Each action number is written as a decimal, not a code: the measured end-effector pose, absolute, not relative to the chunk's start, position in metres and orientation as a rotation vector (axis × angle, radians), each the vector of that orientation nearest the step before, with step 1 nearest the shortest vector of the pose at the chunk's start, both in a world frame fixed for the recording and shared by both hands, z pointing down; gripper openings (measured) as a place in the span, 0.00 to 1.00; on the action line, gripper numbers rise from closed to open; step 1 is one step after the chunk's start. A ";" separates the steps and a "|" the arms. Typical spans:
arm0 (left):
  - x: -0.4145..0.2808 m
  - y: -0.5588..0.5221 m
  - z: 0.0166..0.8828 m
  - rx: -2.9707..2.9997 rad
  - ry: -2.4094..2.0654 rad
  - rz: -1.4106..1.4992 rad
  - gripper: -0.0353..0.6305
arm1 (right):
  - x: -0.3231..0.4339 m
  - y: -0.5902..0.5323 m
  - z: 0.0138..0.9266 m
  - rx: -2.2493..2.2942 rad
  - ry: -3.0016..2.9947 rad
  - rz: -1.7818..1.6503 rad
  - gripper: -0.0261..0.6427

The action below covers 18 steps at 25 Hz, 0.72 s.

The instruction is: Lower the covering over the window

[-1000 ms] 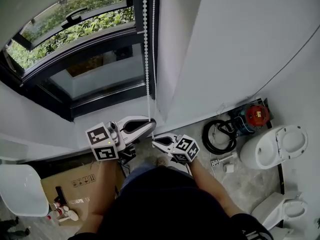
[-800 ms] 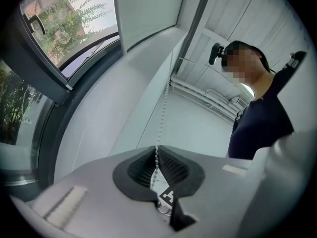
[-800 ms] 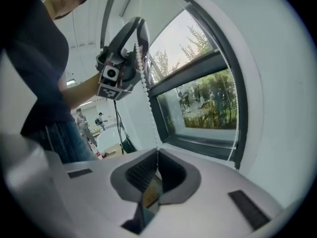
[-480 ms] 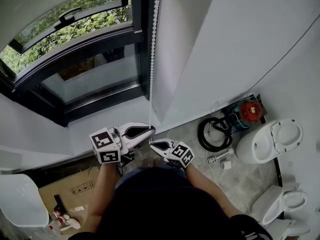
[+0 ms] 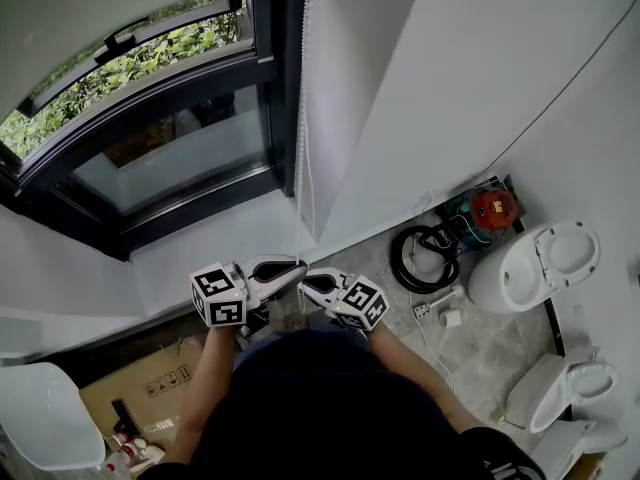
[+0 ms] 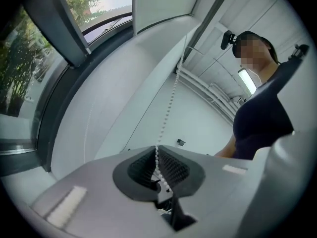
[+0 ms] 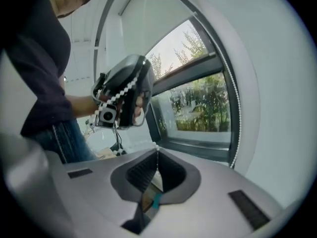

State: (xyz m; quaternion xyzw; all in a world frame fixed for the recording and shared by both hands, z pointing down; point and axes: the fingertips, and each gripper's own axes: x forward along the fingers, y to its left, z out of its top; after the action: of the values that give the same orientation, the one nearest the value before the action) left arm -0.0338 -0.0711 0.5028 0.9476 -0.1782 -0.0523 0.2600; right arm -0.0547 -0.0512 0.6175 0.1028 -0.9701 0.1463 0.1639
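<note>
A white bead chain [image 5: 303, 118] hangs beside the dark-framed window [image 5: 180, 148]. The white covering [image 5: 90, 8] spans the top of the window. My left gripper [image 5: 298, 267] sits low below the sill, shut on the chain. In the left gripper view the beads [image 6: 170, 100] run up out of its closed jaws [image 6: 157, 158]. My right gripper [image 5: 306, 281] is tip to tip with the left one. Its jaws [image 7: 157, 152] are shut with a bead showing at their tip. The right gripper view also shows the left gripper [image 7: 124, 90] with beads draped over it, and another strand [image 7: 233, 103] by the frame.
A white sill [image 5: 210, 253] lies just ahead of both grippers. On the floor to the right are a coiled black hose [image 5: 425, 258], a red device [image 5: 487, 208] and two white toilets [image 5: 545, 268] [image 5: 570, 398]. A cardboard box [image 5: 140, 383] sits at lower left.
My left gripper has come down with the chain in its jaws. The right gripper has stayed close beside it. The covering's edge sits slightly lower over the glass.
</note>
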 end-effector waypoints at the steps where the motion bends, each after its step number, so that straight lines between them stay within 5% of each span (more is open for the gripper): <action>1: -0.035 -0.071 0.504 2.562 -0.479 -0.151 0.09 | -0.055 -0.052 0.614 0.299 -2.774 0.415 0.06; 18: -0.044 -0.075 0.505 2.546 -0.475 -0.210 0.09 | -0.025 -0.076 0.531 0.396 -2.840 0.316 0.06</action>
State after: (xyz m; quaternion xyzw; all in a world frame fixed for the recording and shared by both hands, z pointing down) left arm -0.0443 -0.0746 0.5053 0.9439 -0.1762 -0.0778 0.2684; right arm -0.0253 -0.0764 0.5313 0.1363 -0.9763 0.1087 0.1280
